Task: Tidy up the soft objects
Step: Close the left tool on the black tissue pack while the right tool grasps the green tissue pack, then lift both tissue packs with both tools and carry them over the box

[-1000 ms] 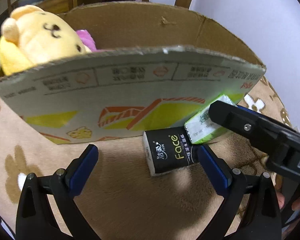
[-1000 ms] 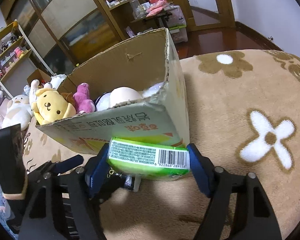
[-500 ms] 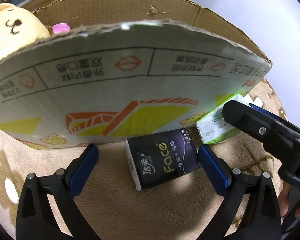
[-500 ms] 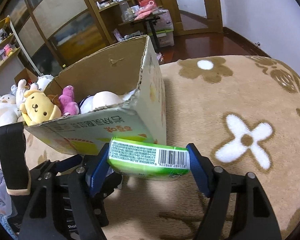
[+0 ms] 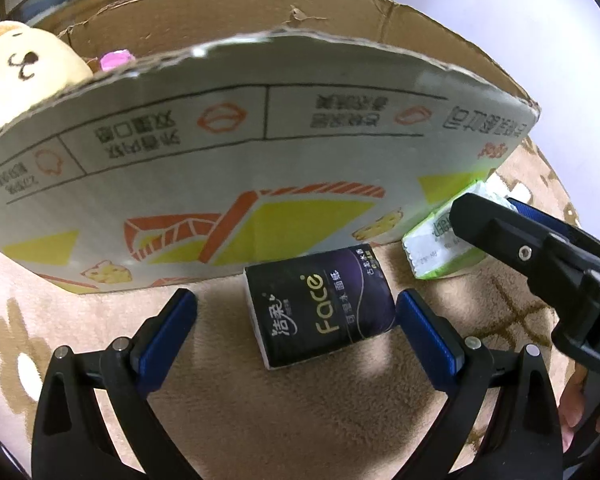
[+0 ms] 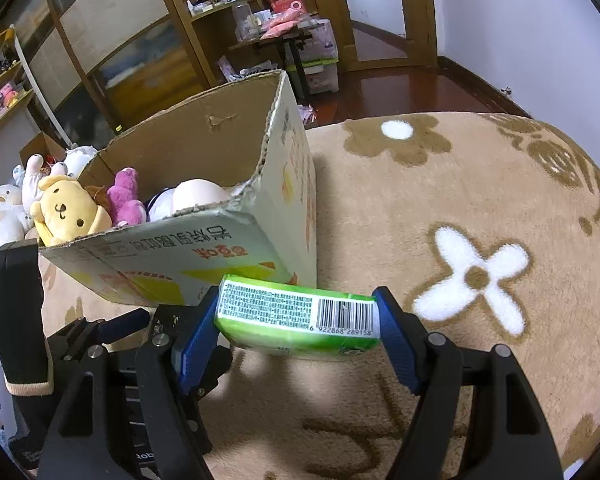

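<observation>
A black "Face" tissue pack (image 5: 320, 306) lies on the beige carpet against the cardboard box (image 5: 240, 152). My left gripper (image 5: 296, 328) is open around it, the right finger close to its side, the left finger apart. My right gripper (image 6: 296, 326) is shut on a green tissue pack (image 6: 300, 320), held just above the carpet by the box's near corner (image 6: 300, 276). It also shows in the left wrist view (image 5: 440, 248). The box holds a yellow plush dog (image 6: 66, 210), a pink plush (image 6: 126, 200) and a pale round plush (image 6: 196, 196).
The flower-pattern carpet (image 6: 472, 272) spreads to the right. White plush toys (image 6: 4, 212) lie left of the box. Wooden cabinets (image 6: 112, 40) and a cluttered small table (image 6: 284, 36) stand behind, with dark wood floor beyond.
My left gripper has moved closer to the black pack, which now sits between its fingers. My right gripper with the green pack has risen and drifted slightly right of the box.
</observation>
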The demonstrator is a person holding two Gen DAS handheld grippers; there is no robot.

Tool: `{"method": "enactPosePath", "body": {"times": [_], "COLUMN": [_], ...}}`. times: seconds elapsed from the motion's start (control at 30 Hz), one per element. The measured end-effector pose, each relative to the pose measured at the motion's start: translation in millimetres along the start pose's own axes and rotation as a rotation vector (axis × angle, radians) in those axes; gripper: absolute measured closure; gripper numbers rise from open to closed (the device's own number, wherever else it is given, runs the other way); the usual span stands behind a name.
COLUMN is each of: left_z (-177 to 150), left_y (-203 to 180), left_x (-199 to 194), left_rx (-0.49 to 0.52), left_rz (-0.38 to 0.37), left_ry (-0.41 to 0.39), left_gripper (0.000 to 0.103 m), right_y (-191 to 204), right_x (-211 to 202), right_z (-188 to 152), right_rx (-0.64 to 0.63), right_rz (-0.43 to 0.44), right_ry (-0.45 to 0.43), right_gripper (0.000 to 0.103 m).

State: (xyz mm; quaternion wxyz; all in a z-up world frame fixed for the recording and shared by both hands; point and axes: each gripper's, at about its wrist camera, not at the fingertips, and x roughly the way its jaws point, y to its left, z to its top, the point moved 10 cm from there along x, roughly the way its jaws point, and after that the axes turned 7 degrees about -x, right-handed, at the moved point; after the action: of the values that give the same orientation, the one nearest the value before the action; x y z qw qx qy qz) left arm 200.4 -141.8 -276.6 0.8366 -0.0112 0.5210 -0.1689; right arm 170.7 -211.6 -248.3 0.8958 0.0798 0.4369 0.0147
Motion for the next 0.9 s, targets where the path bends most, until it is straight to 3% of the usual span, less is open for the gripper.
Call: {"method": "enactPosePath", "body": {"times": [0.13, 0.33, 0.57, 0.9], "left_z": [-5, -10, -17, -12], "left_y": [-6, -5, 1, 17], "left_x": [0, -5, -26, -111], "left_rx": [0.024, 0.018, -0.035, -0.049], "left_rz": [0.027, 0.059, 0.034, 0.074], "left_ry": [-0.006, -0.016, -0.049, -0.251], "left_gripper": [0.011, 0.033, 0.035, 0.035], "right_y": [1, 5, 16, 20], "right_x": [-1, -5, -27, -78], "right_z": [-1, -4, 3, 27], "right_rx": [-0.011, -0.032, -0.114, -0.137], "right_rz": [-0.005, -0.014, -0.054, -0.105], "right_ry": [0.002, -0.005, -0.056, -0.184], "right_gripper": [0.025, 0.025, 0.025, 0.025]}}
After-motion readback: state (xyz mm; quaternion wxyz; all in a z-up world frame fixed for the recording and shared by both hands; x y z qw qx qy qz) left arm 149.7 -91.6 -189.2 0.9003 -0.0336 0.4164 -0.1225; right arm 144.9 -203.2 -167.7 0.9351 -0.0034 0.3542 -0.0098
